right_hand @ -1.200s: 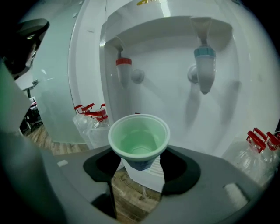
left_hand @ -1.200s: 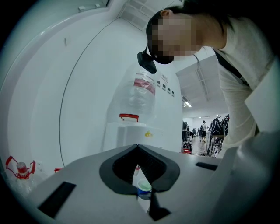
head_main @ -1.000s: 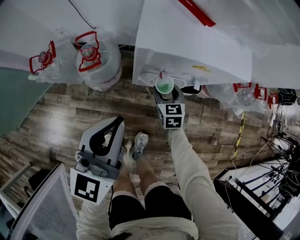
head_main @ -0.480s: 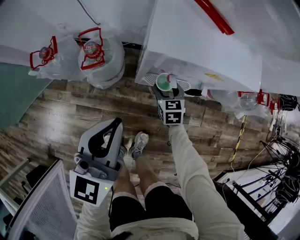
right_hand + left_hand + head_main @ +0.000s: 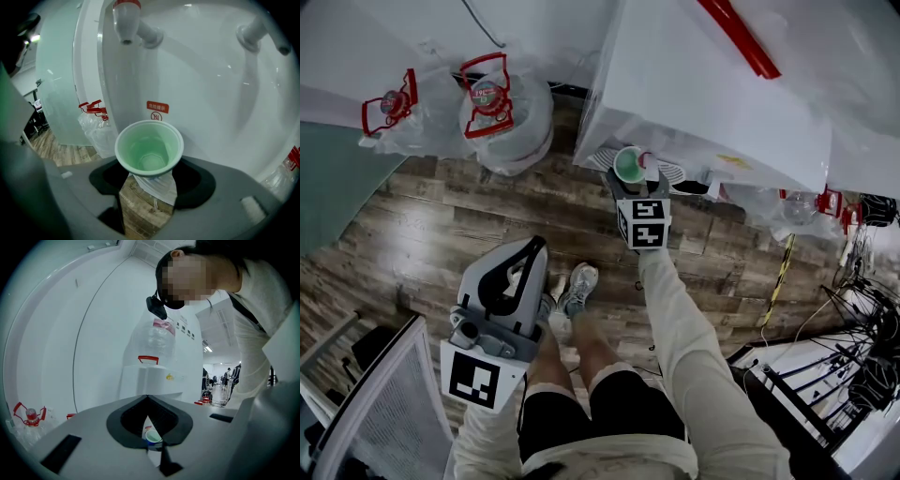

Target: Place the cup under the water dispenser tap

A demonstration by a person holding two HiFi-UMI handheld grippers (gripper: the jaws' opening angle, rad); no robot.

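Well below tap (image 5: 126, 19), cup (image 5: 149, 149) rim free

- two bagged water jugs, one bigger (image 5: 504, 117) and one further left (image 5: 389, 117), both with red handles
- wood plank floor (image 5: 412, 234)
- cable tangle (image 5: 867, 328) far right

The person wears cream long sleeves (image 5: 686, 328), black shorts (image 5: 581, 414) and grey-white sneakers (image 5: 578, 287); the pale grey moulded left gripper (image 5: 526, 259) and matching right gripper (image 5: 632, 184) each have black-lined jaws and a black-and-white square-marker cube (image 5: 643, 224).
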